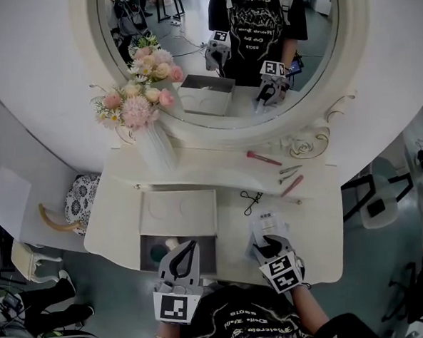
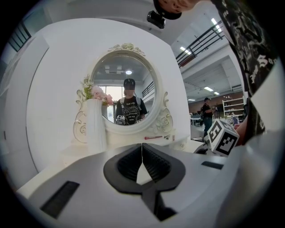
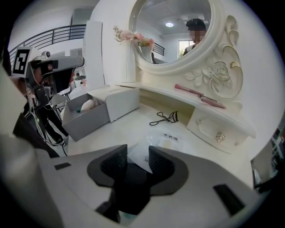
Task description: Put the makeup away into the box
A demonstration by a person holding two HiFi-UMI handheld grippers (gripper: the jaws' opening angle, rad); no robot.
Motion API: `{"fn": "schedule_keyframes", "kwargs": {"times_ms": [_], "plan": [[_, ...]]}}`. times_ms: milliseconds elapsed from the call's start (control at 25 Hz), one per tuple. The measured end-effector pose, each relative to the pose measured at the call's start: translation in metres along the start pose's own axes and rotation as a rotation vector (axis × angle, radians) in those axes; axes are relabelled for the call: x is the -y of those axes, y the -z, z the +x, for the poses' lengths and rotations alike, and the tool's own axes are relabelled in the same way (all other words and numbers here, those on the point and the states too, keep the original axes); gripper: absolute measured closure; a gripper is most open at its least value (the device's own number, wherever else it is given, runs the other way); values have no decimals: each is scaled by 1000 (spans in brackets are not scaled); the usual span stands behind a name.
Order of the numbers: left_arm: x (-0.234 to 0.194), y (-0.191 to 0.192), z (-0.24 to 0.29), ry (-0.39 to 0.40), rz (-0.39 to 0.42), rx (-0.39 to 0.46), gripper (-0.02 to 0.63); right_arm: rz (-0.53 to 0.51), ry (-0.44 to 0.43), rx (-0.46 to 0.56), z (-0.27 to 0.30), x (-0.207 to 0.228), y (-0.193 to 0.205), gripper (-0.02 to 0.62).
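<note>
A clear plastic packet [image 1: 263, 224] with a white label lies on the white vanity table [image 1: 115, 228] near its front edge. My right gripper [image 1: 267, 244] points down at it, and in the right gripper view the packet [image 3: 164, 141] has one corner between the pads of that gripper [image 3: 138, 155], which stand apart from it. The grey box [image 1: 147, 256] sits open at front left, its white lid [image 1: 178, 213] behind it. A cream puff [image 1: 172, 243] and a teal round item lie inside. My left gripper [image 1: 186, 250] hovers over the box, shut and empty.
A black eyelash curler [image 1: 251, 198] lies mid-table. On the raised shelf are a pink brush [image 1: 263, 158], tweezers [image 1: 290, 170] and a pink stick [image 1: 292, 186]. A white vase of flowers [image 1: 156, 146] stands at back left, before the round mirror.
</note>
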State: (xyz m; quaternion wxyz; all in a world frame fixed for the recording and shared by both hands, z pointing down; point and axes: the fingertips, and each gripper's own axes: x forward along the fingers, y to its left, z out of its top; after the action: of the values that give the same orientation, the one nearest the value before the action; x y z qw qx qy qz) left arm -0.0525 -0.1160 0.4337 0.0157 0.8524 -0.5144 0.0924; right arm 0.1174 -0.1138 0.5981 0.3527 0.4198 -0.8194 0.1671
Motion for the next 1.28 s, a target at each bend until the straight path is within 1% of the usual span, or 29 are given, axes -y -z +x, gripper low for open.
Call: {"fn": "schedule_keyframes", "kwargs": {"times_ms": [200, 360, 400, 520, 680, 720, 880, 1080, 1280], "plan": [[-1, 1, 0, -1, -8, -4, 589, 24, -11, 4, 0, 1, -1, 453], [-1, 4, 1, 10, -4, -13, 589, 24, -29, 2, 1, 0, -2, 482], [0, 5, 1, 13, -1, -14, 589, 29, -33, 4, 1, 0, -2, 491], [0, 5, 0, 13, -2, -9, 589, 42, -26, 5, 2, 2, -4, 546], [-3, 4, -3, 4, -6, -8, 589, 25, -10, -4, 2, 3, -4, 570], [-4, 4, -3, 3, -4, -7, 589, 29, -6, -3, 2, 4, -4, 584], [-5, 5, -5, -3, -10, -8, 589, 72, -4, 25, -2, 8, -7, 586], [-5, 5, -7, 2, 0, -14, 589, 110, -4, 87, -10, 11, -18, 588], [-2, 5, -9, 5, -11, -12, 589, 141, 4, 141, -22, 16, -29, 588]]}}
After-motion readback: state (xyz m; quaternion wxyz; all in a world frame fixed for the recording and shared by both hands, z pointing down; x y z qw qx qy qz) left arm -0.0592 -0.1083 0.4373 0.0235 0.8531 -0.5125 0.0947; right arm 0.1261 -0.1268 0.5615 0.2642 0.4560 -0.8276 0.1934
